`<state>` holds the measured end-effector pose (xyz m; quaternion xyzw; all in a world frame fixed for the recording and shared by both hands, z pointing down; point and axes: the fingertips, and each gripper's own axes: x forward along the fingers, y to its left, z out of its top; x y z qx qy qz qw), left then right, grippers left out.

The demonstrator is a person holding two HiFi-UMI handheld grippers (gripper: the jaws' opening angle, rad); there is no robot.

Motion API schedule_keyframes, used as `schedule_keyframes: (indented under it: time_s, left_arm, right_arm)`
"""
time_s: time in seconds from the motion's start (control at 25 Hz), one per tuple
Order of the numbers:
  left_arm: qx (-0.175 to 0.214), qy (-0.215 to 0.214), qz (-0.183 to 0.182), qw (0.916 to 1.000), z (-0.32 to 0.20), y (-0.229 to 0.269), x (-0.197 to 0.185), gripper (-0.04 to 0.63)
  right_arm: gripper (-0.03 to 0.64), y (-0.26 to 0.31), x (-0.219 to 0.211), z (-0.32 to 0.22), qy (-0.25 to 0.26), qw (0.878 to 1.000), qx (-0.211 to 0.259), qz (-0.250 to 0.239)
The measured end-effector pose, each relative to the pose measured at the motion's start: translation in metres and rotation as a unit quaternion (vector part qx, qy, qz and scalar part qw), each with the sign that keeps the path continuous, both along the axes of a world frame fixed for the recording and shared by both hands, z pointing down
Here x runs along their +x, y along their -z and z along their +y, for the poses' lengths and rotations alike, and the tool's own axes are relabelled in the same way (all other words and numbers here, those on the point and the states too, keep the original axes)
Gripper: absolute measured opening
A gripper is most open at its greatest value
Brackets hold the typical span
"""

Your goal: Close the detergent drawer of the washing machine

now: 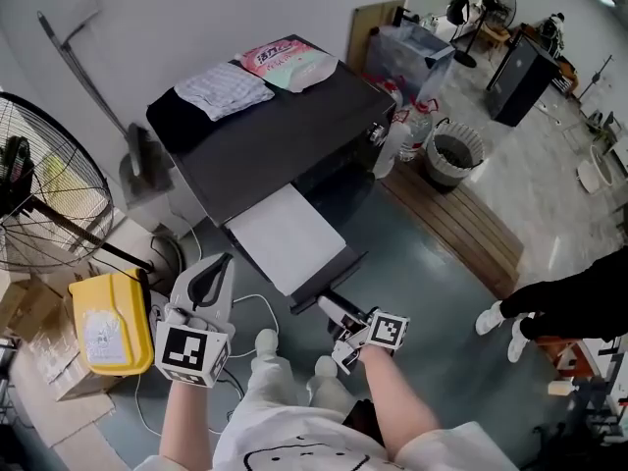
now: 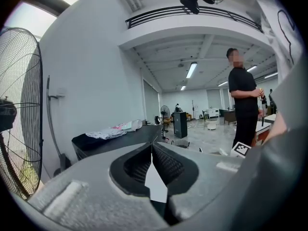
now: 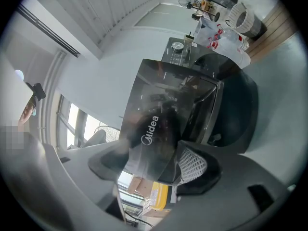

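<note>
The dark washing machine (image 1: 265,135) stands in front of me with its detergent drawer (image 1: 285,238) pulled far out, white inside and pointing at me. My right gripper (image 1: 334,314) is at the drawer's dark front panel (image 1: 329,281). In the right gripper view the glossy front panel (image 3: 159,124), marked Midea, fills the gap between the jaws, and my right gripper (image 3: 156,163) is shut on it. My left gripper (image 1: 218,268) is held up left of the drawer, apart from it. The left gripper view shows my left gripper (image 2: 152,150) shut on nothing, its tips touching.
Folded cloth (image 1: 224,88) and a pink packet (image 1: 289,64) lie on the machine's top. A yellow container (image 1: 110,322) and a large standing fan (image 1: 39,184) are to the left. A waste bin (image 1: 453,155) and a wooden platform (image 1: 461,219) lie to the right, near a person in black (image 1: 579,302).
</note>
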<state>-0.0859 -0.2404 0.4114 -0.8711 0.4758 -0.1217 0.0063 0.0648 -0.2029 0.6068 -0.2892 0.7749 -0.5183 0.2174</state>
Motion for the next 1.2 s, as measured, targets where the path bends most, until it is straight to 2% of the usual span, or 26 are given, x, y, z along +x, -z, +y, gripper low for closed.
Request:
schedule_keyframes:
  time_s: [1.2]
  left_arm:
    - [-0.005,-0.025,0.002,0.9997,-0.033,0.004,-0.029,0.02]
  right_arm:
    - [0.301,0.006,-0.029,-0.044,-0.032,0.999,0.0,0.004]
